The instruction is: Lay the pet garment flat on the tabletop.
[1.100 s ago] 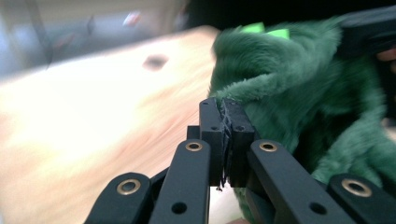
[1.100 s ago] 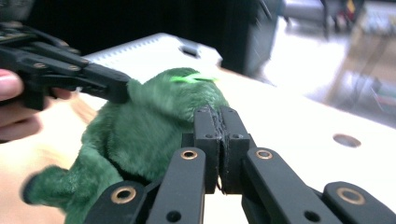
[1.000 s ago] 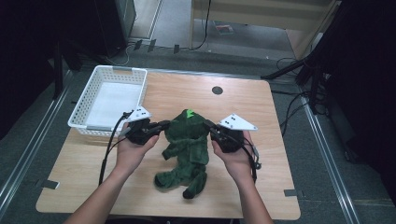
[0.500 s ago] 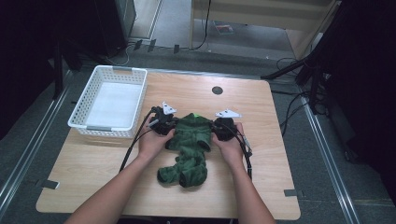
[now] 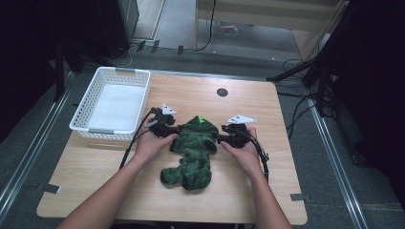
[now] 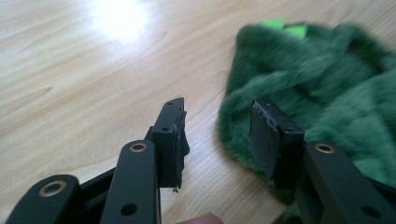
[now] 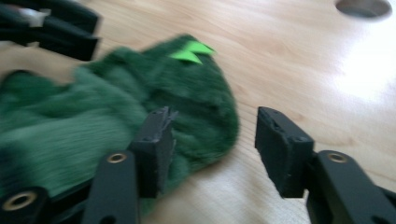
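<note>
On the table [image 5: 267,200] we saw bare wood on every side of the green plush garment [image 5: 193,152], widest at the far right near the round hole [image 5: 222,92]. Our left gripper [image 6: 217,135] had open wood to its own left, with the garment's edge by its right jaw. Our right gripper [image 7: 212,144] had bare wood between its jaws and to its right, the fabric by its left jaw. The white basket [image 5: 83,126] blocked the far left corner, close behind our left hand [image 5: 153,143].
</note>
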Demonstrator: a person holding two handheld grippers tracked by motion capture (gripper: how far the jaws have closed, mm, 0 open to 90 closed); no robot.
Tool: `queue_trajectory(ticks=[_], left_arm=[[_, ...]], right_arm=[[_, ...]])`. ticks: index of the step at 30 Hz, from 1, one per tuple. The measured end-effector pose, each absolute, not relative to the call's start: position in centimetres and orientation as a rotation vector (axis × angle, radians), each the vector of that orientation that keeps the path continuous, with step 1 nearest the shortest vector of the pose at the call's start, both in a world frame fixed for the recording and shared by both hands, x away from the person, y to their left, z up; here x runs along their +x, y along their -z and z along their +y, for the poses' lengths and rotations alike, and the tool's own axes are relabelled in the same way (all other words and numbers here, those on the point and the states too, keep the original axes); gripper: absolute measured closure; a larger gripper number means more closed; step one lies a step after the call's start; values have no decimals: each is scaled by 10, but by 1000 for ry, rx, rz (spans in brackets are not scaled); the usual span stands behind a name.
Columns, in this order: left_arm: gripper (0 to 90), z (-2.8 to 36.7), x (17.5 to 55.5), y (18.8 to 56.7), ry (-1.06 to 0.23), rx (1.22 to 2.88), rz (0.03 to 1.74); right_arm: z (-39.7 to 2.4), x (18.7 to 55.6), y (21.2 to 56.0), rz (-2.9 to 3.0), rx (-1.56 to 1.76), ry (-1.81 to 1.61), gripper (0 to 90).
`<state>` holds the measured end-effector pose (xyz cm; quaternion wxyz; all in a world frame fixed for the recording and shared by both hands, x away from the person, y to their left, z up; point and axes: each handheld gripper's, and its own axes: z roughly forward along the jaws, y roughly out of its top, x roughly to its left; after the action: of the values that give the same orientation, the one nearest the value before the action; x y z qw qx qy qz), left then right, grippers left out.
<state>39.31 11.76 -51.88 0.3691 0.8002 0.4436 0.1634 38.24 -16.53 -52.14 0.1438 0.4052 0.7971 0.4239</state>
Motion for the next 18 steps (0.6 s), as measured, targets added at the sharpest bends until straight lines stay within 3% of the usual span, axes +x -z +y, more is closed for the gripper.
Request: queue_trajectory(ticks=[5, 11, 15, 18], left_arm=[[650, 117, 401, 517, -361, 1919, 1201], [702, 85, 403, 527, -377, 2040, 1134], [723, 87, 406, 535, -362, 2102, 1153], [665, 93, 405, 532, -338, 2046, 1163]], right_arm=[[-160, 382, 504, 2207, 1158, -1324, 808], [-124, 403, 522, 2251, 1224, -1150, 821], [-126, 407, 541, 2291, 1299, -1052, 831], [-138, 406, 538, 2270, 1332, -1134, 765]])
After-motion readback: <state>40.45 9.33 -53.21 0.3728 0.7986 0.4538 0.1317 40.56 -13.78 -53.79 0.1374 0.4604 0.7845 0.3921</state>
